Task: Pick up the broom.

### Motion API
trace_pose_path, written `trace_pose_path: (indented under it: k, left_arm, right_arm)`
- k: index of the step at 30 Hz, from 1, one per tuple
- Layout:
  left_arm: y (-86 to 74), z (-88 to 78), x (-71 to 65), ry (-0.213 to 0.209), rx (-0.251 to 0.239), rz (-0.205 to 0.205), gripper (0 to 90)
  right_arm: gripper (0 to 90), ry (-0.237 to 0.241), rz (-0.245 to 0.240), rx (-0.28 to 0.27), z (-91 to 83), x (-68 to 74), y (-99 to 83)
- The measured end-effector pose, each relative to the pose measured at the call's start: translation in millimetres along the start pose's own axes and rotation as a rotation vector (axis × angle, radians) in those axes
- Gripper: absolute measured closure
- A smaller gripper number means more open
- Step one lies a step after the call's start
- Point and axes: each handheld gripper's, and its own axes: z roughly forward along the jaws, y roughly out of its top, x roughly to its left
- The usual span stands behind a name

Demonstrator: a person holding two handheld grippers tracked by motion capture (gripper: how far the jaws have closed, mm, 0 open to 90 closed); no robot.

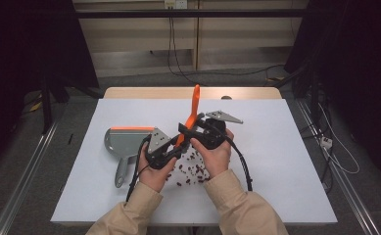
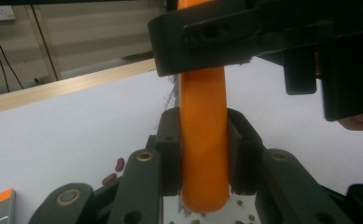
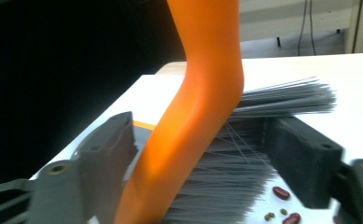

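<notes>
The left gripper has its jaws clamped on the lower end of the orange plastic hand brush with grey bristles, pads pressed flat against either side of the handle. The right gripper stands with its jaws apart around the brush head, one jaw beside the orange spine, the other out past the bristles; neither pad looks pressed home.

In the high view the brush is held up above the middle of the white table, its handle pointing up and away between the two hands.

The brush is probably light and rigid along the handle, smooth enough to twist in a loose grip, while the bristles are soft and will splay rather than hold. The better hold for the right gripper seems to be the orange spine or the bend of the handle, not the bristle fan.

Small dark red beans lie scattered on the table just under the hands. The grey metal dustpan with an orange lip lies to the left, near the left gripper. To the right the table is bare well out to its edge, giving room to swing; the near edge is close behind the beans.
</notes>
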Motion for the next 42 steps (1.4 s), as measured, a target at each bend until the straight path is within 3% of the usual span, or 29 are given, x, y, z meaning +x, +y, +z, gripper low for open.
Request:
trace_pose_path:
  k: [3, 6, 8, 13, 14, 15, 16, 18, 21, 27, 35, 42]
  left_arm:
    - [0.2, -0.2, -6.1, 0.011, -0.011, 0.021, 69.5]
    - [2.5, -1.2, -13.0, 0.028, -0.018, 0.077, 68.9]
    - [3.1, -1.6, -14.9, 0.031, -0.015, 0.088, 68.5]
    - [1.1, 2.4, -17.3, 0.041, -0.014, 0.108, 58.5]
    - [0.9, 2.8, -16.6, 0.036, -0.019, 0.114, 58.5]
    - [1.2, 1.9, -15.0, 0.009, -0.023, 0.102, 58.5]
    - [1.8, 0.6, -13.8, 0.006, -0.034, 0.093, 59.7]
    - [3.2, -1.9, -10.8, -0.01, -0.039, 0.084, 52.6]
    - [3.7, -3.5, -8.4, -0.018, -0.036, 0.068, 44.8]
    - [5.4, -6.8, -0.4, -0.046, -0.033, 0.031, 33.2]
    - [8.9, -13.5, 8.3, -0.074, -0.025, 0.025, 21.8]
    - [11.2, -21.9, 18.0, -0.102, -0.029, 0.018, 13.6]
  right_arm:
    - [31.9, -0.003, 0.042, 0.011, 0.3, -1.8, -0.2]
    - [32.4, 0.002, 0.079, 0.021, 2.2, -0.5, -1.6]
    - [37.1, -0.01, 0.078, 0.03, 2.3, 0.5, -2.0]
    - [58.0, 0.026, 0.152, 0.042, 0.2, -0.8, -1.5]
    - [70.8, 0.057, 0.159, 0.037, -1.6, -2.6, 0.0]
    - [70.8, 0.057, 0.159, 0.037, -1.6, -2.6, 0.0]
    - [71.5, 0.068, 0.13, 0.016, -3.0, -4.0, 0.8]
    - [71.6, 0.036, 0.079, 0.019, -6.6, -8.1, 4.7]
    - [71.6, 0.037, 0.084, 0.029, -10.3, -17.0, 7.1]
    - [71.6, 0.023, 0.011, 0.059, -20.8, -28.9, 10.6]
    - [71.6, 0.018, -0.053, 0.104, -35.0, -46.0, 16.7]
    - [71.5, -0.023, -0.107, 0.147, -51.5, -62.4, 24.2]
